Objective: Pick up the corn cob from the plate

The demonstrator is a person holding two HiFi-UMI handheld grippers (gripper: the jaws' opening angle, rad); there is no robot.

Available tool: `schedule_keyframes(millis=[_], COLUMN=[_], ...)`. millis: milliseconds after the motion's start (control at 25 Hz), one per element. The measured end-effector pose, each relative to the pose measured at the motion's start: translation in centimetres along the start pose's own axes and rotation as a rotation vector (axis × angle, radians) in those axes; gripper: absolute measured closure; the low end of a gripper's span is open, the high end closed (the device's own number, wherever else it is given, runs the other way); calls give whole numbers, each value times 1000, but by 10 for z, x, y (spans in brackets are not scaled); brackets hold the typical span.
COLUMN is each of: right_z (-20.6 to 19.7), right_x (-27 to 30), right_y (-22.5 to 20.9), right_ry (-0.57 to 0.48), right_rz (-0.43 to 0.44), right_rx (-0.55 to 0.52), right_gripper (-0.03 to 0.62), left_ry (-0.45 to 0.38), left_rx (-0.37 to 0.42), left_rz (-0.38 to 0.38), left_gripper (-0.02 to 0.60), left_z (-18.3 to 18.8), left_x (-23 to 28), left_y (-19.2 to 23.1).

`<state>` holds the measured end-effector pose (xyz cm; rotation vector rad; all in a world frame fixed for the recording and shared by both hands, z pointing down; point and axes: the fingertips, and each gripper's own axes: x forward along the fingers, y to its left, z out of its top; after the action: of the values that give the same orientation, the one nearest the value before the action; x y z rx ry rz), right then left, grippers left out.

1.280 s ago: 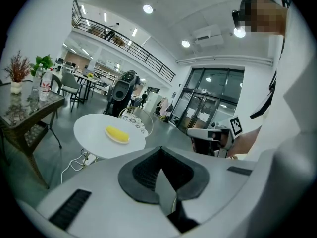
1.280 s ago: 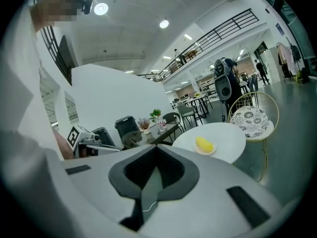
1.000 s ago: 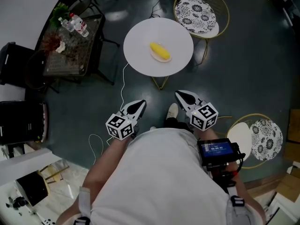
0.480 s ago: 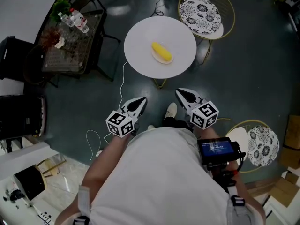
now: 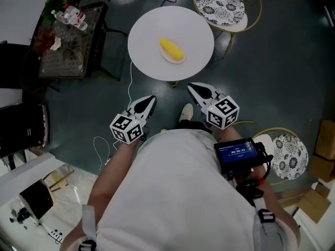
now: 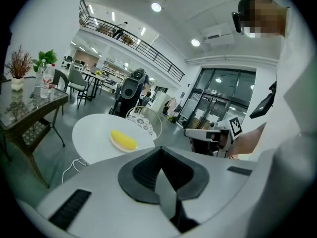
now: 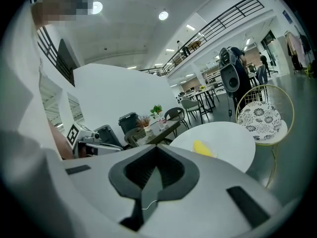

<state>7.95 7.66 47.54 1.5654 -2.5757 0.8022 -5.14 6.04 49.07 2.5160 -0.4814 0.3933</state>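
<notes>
A yellow corn cob [image 5: 171, 48] lies on a small pale plate [image 5: 173, 59] near the middle of a round white table [image 5: 146, 41]. The cob also shows in the left gripper view [image 6: 123, 139] and the right gripper view [image 7: 203, 148]. My left gripper [image 5: 146, 102] and right gripper [image 5: 197, 88] are held side by side short of the table's near edge, both pointing toward it. Both have their jaws shut with nothing between them. The cob is untouched.
A gold-framed chair with a patterned cushion [image 5: 220, 4] stands behind the table at the right, another [image 5: 290, 156] at the lower right. A dark glass side table with bottles and plants [image 5: 63, 35] is at the left. A white cable [image 5: 128, 88] trails over the floor.
Both grippers and the person have moved toward the round table; the table now sits closer to the grippers in the head view. The jaws stay shut.
</notes>
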Motion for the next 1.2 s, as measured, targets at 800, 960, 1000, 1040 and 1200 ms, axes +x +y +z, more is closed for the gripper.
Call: schedule_keyframes(millis=[800,960,1000,1040,1200], right_z=[23,17,17,17,17], right_x=[22,45,48,51,68], right_y=[-46,-51,-53,-55,-61], right_ry=[29,53,57,62,86], right_rz=[24,-22,-35,-47,-85], right_rx=[3,16,22,28,27], right_gripper=[586,586,586,586,586], left_ry=[15,24,25,26,25], left_rx=[21,14,10,7,-5], left_rz=[62,41,35,30,22], left_gripper=[577,577,575,575,577], left_z=[32,32,34,36,39], left_x=[28,25,24,23,19], left_y=[13,39,44,49,74])
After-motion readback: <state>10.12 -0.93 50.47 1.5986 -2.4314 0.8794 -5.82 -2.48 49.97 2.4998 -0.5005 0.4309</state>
